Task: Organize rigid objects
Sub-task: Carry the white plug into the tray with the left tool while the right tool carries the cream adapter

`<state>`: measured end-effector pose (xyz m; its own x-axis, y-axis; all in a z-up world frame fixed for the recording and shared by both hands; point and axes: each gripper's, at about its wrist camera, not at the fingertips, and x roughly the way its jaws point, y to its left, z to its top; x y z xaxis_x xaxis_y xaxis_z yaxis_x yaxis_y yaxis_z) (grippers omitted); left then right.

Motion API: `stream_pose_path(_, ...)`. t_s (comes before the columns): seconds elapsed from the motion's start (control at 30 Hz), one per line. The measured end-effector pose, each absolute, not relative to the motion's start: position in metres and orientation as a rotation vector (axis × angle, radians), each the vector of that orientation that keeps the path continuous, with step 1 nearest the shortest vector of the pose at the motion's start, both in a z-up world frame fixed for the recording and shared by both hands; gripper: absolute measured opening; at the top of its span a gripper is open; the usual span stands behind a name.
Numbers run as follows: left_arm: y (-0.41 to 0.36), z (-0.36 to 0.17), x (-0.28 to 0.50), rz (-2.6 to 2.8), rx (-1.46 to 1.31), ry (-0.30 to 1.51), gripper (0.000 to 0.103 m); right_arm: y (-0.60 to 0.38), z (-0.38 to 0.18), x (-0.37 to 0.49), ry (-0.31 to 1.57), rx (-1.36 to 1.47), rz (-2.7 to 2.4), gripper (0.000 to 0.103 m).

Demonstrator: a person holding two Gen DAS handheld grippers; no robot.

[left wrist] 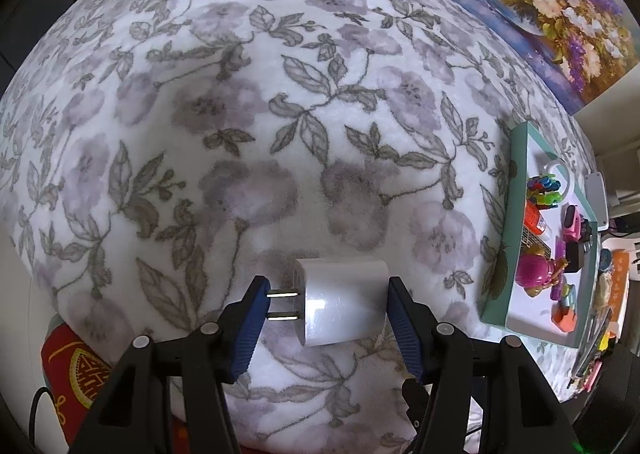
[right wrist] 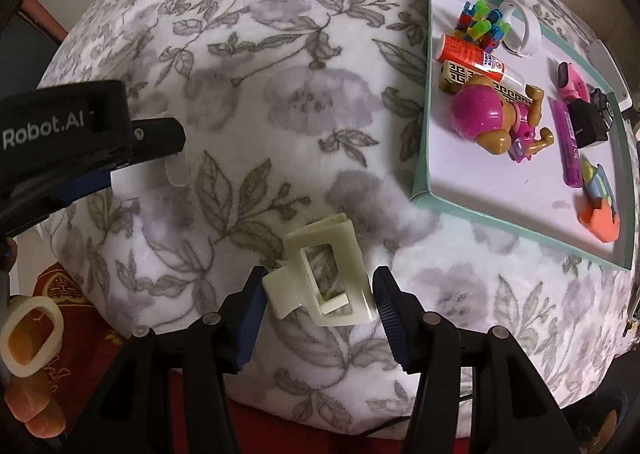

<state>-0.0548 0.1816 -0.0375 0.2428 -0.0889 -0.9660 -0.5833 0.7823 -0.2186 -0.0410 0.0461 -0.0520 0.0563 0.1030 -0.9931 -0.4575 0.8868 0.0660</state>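
A white charger plug (left wrist: 344, 302) hangs just over the floral blanket (left wrist: 240, 94), prongs pointing left. My left gripper (left wrist: 326, 288) is shut on it, one blue pad against the prong tips and the other against its flat end. From the right wrist view the same gripper (right wrist: 144, 170) comes in from the left, with the charger (right wrist: 136, 176) showing under it. A cream hair claw clip (right wrist: 352, 254) sits between the pads of my right gripper (right wrist: 318, 288), which is shut on its two sides. To the right lies a teal-rimmed tray (right wrist: 422, 114).
The tray (left wrist: 508, 238) holds a pink toy figure (right wrist: 480, 118), a glue bottle (right wrist: 468, 54), colourful blocks (right wrist: 482, 24), a purple stick, a black box and an orange toy. A flower painting (left wrist: 540, 6) leans behind. A red cushion (left wrist: 80, 366) lies below the blanket's edge. A hand (right wrist: 32, 410) shows at bottom left.
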Motion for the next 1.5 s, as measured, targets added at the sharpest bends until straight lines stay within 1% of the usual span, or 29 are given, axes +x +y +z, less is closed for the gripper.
stream_pose_path(0.23, 0.181, -0.038, -0.056, 0.371, -0.624, 1.301, 0.062, 0.04, -0.071, -0.037, 1.483, -0.298, 0.404, 0.055)
stream_pose_path(0.33, 0.181, -0.038, -0.054, 0.372, -0.617, 1.299, 0.062, 0.042, -0.078, -0.034, 1.491, -0.308, 0.397, 0.053)
stream_pose_path(0.47, 0.18, -0.038, -0.052, 0.375, -0.605, 1.299, 0.062, 0.042, -0.076, -0.034, 1.472, -0.321, 0.411, 0.052)
stream_pose_path(0.63, 0.179, -0.034, -0.05, 0.365, -0.6, 1.28, 0.062, 0.044, -0.054, -0.04, 1.406, -0.3, 0.425, 0.049)
stream_pose_path(0.9, 0.168, -0.005, -0.043, 0.337, -0.546, 1.169, 0.062, 0.007, -0.024, -0.021, 1.331, -0.094, 0.404, 0.049)
stream_pose_path(1.0, 0.16, 0.002, -0.039, 0.309, -0.543, 1.138, 0.062, -0.023, -0.005, -0.009, 1.252, -0.01, 0.325, 0.049)
stream_pose_path(1.1, 0.143, 0.009, -0.031, 0.282, -0.484, 1.124, 0.062, -0.061, 0.0, 0.007, 1.229, 0.094, 0.216, 0.049)
stream_pose_path(1.2, 0.118, 0.012, -0.021, 0.234, -0.411, 1.129, 0.062, -0.091, -0.002, 0.02, 1.224, 0.101, 0.068, 0.049)
stream_pose_path(1.33, 0.083, 0.013, -0.008, 0.154, -0.342, 1.14, 0.062, -0.131, -0.006, 0.032, 1.239, 0.183, 0.009, 0.049)
stream_pose_path(1.5, 0.027, 0.011, 0.007, 0.065, -0.205, 1.15, 0.062, -0.155, -0.005, 0.039, 1.229, 0.212, -0.033, 0.049)
